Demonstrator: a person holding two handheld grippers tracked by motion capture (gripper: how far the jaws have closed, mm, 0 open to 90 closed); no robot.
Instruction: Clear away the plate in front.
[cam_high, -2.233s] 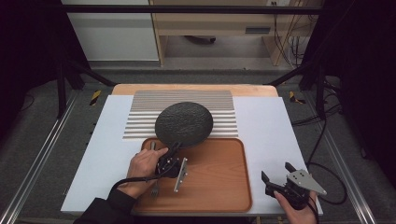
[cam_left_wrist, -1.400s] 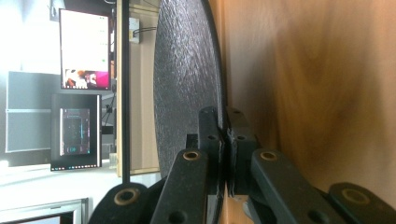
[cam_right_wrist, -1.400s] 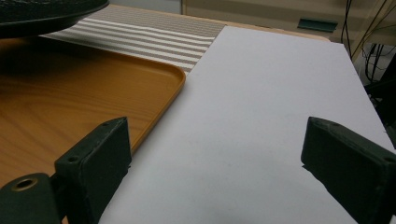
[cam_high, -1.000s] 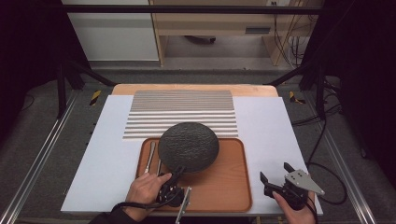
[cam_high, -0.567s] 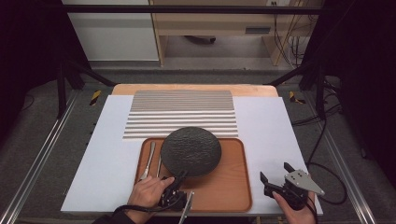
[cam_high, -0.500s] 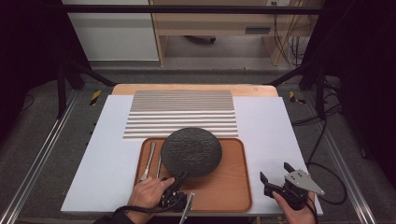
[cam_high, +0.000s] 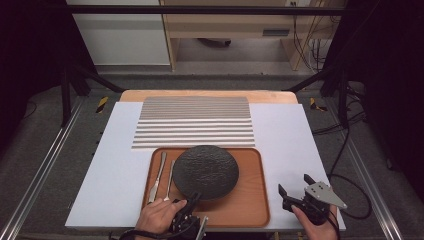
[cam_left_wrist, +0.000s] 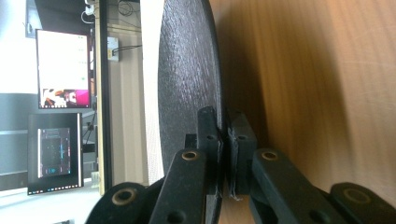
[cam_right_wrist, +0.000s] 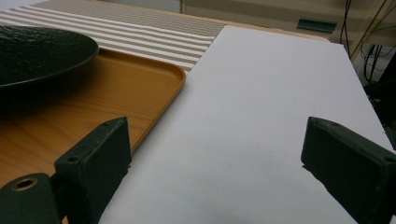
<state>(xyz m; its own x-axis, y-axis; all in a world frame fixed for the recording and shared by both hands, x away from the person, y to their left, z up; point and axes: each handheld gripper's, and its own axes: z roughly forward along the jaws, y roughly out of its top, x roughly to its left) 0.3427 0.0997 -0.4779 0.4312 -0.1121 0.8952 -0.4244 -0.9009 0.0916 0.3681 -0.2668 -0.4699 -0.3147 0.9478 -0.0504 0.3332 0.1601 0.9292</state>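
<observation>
gripping: left tongs (cam_left_wrist: 223, 154) clamped on the near rim of the dark plate (cam_high: 205, 171), one pad above the rim and one below, seen edge-on in the left gripper view
left hand: (cam_high: 159, 216) at the bottom edge of the high view, wrapped round the tongs body, knuckles just over the near rim of the tray
right tongs: (cam_right_wrist: 212, 175) spread wide with nothing between the pads, over bare white sheet; in the high view (cam_high: 296, 185) low at the right, just off the tray's right side
right hand: (cam_high: 316, 227) at the bottom right, grey three-cornered plate on top of the tongs, cable trailing off to the right
plate: round, black, rough-textured, over the middle of the tray toward its far edge; far rim reaching close to the striped mat; whether resting flat or held slightly clear at the near rim, cannot tell
tray: (cam_high: 252, 200) orange-brown wood-look, rounded corners, on the white sheet near the front of the desk
cutlery: two slim metal pieces (cam_high: 163, 176) side by side on the left part of the tray, just beside the plate, lengthwise front to back
striped mat: (cam_high: 195, 122) beige and white stripes, beyond the tray, its near edge meeting the tray's far rim
white sheet: (cam_high: 290, 135) covering most of the desk, under tray and mat
desk: (cam_high: 207, 93) wooden edge showing past the mat
</observation>
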